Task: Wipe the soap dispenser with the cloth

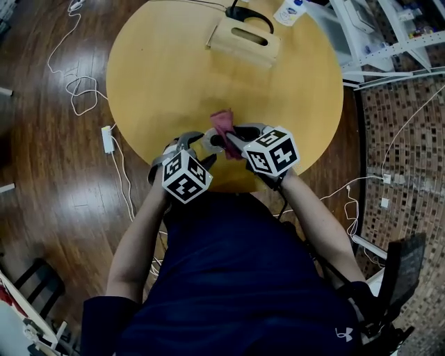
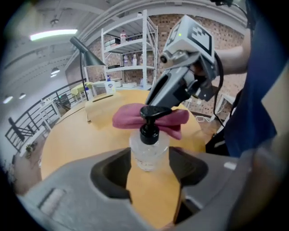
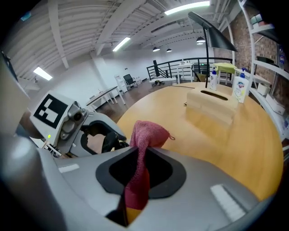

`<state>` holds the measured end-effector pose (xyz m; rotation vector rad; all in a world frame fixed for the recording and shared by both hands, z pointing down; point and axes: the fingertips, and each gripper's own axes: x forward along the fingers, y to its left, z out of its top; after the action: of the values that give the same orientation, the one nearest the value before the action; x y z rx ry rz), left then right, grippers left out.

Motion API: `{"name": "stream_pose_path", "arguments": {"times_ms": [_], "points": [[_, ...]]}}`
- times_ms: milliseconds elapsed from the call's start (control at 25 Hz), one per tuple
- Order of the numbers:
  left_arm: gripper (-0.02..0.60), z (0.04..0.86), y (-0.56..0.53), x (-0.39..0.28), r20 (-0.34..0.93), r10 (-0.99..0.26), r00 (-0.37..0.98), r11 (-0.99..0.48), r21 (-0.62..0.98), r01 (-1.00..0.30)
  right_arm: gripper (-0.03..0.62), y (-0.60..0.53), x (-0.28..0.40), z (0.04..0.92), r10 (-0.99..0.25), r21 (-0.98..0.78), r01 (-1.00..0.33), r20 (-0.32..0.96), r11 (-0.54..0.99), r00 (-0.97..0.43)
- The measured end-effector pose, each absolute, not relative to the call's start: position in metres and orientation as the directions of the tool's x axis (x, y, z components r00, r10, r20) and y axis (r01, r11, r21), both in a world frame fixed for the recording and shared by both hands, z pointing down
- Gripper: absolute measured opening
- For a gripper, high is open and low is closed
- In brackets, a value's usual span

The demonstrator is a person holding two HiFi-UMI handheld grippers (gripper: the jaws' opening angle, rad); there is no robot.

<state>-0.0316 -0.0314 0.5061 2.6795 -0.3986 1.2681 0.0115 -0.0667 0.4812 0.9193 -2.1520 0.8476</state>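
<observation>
The soap dispenser [image 2: 148, 145], a clear bottle with a black pump head, stands upright near the near edge of the round wooden table [image 1: 153, 83], just in front of the person. The left gripper [image 1: 198, 147] has its two jaws around the bottle body, one on each side, quite wide apart and pressing on it. Whether the bottle's bottom rests on the table or is a little lifted, I cannot tell.

The pink cloth [image 3: 145, 134] is on the far side of the pump head. It seems to touch the head, and in the left gripper view it spreads to both sides behind it. The right gripper [image 3: 137, 159] comes from the right, and its jaws are narrow and pinch the cloth between them. A fold of the cloth sticks out beyond the tips and a strip hangs down between the jaws. The tips of this gripper are just beside the pump head.

At the far side of the table lies a pale wooden box [image 1: 245, 40] with a long slot in its top. Beside it stand a black lamp [image 3: 212, 36] and a white bottle [image 1: 290, 10]. On the dark wooden floor at the left lie white cables [image 1: 76, 90] and a power strip [image 1: 108, 139]. A white shelf [image 2: 131, 49] with bottles stands against a brick wall.
</observation>
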Motion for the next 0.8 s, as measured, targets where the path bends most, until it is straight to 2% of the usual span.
{"name": "stream_pose_path", "arguments": {"times_ms": [240, 440, 520, 640, 800], "points": [[0.256, 0.506, -0.038, -0.034, 0.792, -0.117, 0.599, -0.98, 0.006, -0.199, 0.058, -0.057, 0.013, 0.484, -0.328, -0.315, -0.764, 0.763, 0.564, -0.557], [0.219, 0.502, -0.032, -0.042, 0.779, -0.138, 0.612, -0.967, 0.027, -0.252, 0.058, -0.038, 0.015, 0.486, -0.324, -0.339, -0.774, 0.764, 0.534, -0.558], [0.244, 0.503, -0.031, -0.038, 0.771, -0.17, 0.614, -0.957, 0.019, -0.288, 0.058, -0.054, 0.018, 0.482, -0.361, -0.316, -0.792, 0.759, 0.523, -0.541], [0.242, 0.505, -0.036, -0.034, 0.762, -0.22, 0.608, -0.938, 0.006, -0.347, 0.058, -0.078, 0.014, 0.48, -0.385, -0.293, -0.799, 0.756, 0.524, -0.529], [0.241, 0.506, -0.038, -0.033, 0.766, -0.185, 0.616, -0.949, 0.024, -0.315, 0.057, -0.071, 0.012, 0.485, -0.366, -0.269, -0.791, 0.773, 0.549, -0.517]]}}
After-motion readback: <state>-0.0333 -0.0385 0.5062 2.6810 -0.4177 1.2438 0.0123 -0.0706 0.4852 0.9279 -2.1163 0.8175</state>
